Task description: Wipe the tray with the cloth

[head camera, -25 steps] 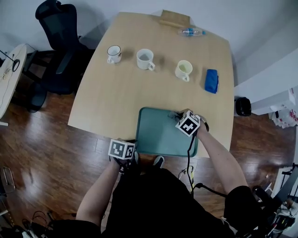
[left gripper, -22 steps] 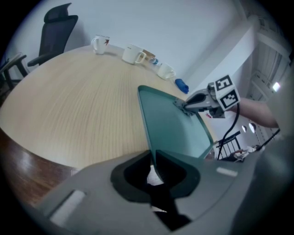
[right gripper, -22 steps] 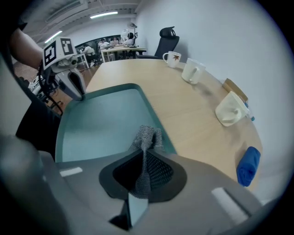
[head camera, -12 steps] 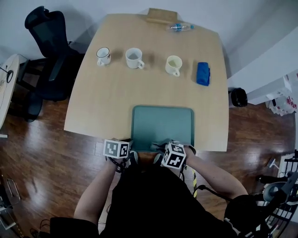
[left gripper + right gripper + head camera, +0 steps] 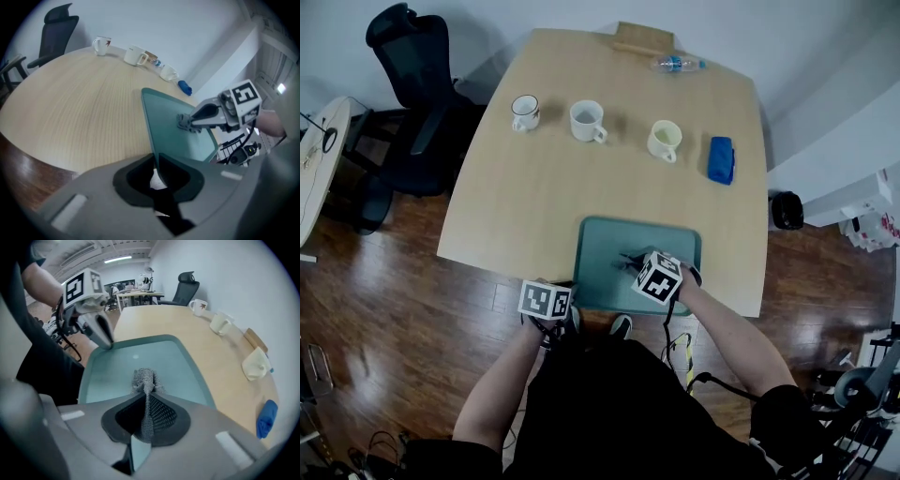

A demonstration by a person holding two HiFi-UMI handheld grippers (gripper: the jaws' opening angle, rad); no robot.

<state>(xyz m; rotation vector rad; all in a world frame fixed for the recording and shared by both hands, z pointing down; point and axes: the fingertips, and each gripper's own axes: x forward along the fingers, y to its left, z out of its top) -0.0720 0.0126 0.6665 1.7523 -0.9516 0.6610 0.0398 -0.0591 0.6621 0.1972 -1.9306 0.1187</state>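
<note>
Grey mesh cloth (image 5: 144,380) is pinched between the jaws of the right gripper (image 5: 183,123). The jaws stand nearly together, with the fabric bunched in the narrow gap. The free end of the cloth spills out in front of them and lies on the floor of the teal tray (image 5: 117,364), in the lower half of the tray as the head view shows it.

The left gripper (image 5: 107,342) has its jaws clamped on the tray's thin rim, at the tray's lower left corner in the head view. Its marker cube sits just below and left of that corner.

The tray lies flat at the bottom edge of a light wooden table (image 5: 534,178), right of centre. Three white mugs (image 5: 588,120) stand in a row across the upper part of the table, well apart from the tray. A blue item (image 5: 721,159) lies to the right of the row. At the top edge lie a clear plastic bottle (image 5: 677,64) and a wooden block (image 5: 642,39).

A black office chair (image 5: 412,52) stands at the upper left, on a dark wooden floor (image 5: 384,300).
</note>
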